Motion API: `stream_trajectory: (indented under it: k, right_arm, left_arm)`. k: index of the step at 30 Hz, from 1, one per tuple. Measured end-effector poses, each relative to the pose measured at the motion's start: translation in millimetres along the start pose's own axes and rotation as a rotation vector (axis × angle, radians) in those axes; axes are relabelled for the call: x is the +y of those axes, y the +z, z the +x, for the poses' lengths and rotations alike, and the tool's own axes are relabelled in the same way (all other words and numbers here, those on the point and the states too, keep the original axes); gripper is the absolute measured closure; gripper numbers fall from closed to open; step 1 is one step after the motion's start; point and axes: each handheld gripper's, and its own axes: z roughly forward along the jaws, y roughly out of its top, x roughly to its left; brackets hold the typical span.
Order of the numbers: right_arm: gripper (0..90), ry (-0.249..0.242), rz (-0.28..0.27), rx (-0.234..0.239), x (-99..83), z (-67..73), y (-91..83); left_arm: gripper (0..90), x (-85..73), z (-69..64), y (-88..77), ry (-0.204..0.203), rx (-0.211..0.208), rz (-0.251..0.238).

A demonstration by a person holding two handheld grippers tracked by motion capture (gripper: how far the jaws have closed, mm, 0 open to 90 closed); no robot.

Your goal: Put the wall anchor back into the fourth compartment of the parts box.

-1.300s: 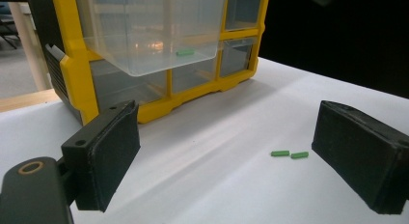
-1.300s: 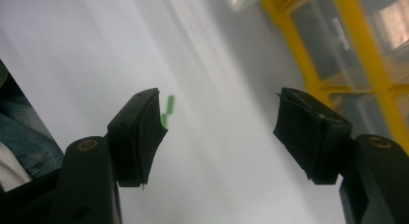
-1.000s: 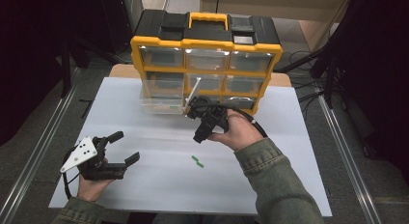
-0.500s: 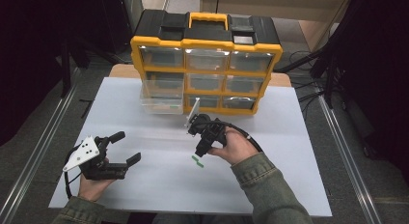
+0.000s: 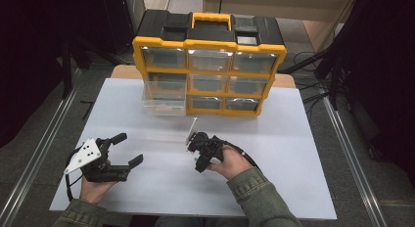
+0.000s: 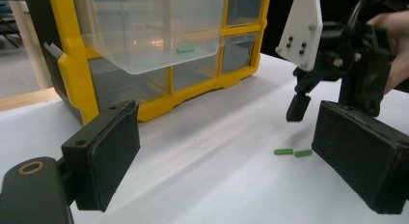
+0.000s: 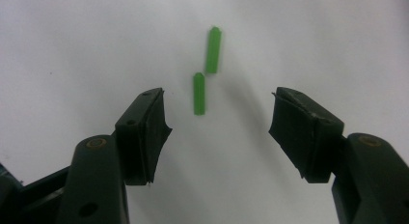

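Two small green pegs lie end to end on the white table top, and they also appear as green pegs in the left gripper view. My right gripper points down just above them. It is open, its jaws have just been closing a little, and neither pad touches a peg. In the high view the right gripper hangs at mid-table. My left gripper rests open and empty at the front left, with its pads far apart.
A yellow-framed drawer organizer stands at the back of the table. Its clear lower-left drawer is pulled out, and a green peg lies inside it. White table surface stretches to the right.
My right gripper has come down and toward the person, from in front of the organizer to just above the green pegs. The left gripper has stayed put.
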Motion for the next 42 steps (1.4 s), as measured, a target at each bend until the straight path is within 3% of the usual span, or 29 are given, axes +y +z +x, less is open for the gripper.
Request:
stream_trajectory:
  k: [7,11,20,33,42]
  right_arm:
    - [46.2,-0.01,0.024,-0.002,1.6,4.5,12.7]
    - [57.8,-0.007,0.051,0.026,4.1,2.6,20.5]
    - [83.9,0.002,0.057,0.019,4.1,-0.7,20.7]
    - [84.6,-0.025,0.056,0.014,2.5,3.0,19.8]
    - [84.5,-0.029,0.055,0.021,-2.8,6.2,-0.1]
  left_arm:
    - [9.0,0.2,-0.4,-0.5,-0.001,-0.001,-0.003]
    - [9.0,0.0,0.0,-0.5,0.002,0.0,-0.001]
    - [9.0,-0.2,-0.6,0.2,0.003,-0.004,0.004]
    - [9.0,-0.2,-0.7,0.2,0.002,-0.006,0.004]
    - [9.0,-0.5,-1.2,1.4,-0.002,-0.011,0.005]
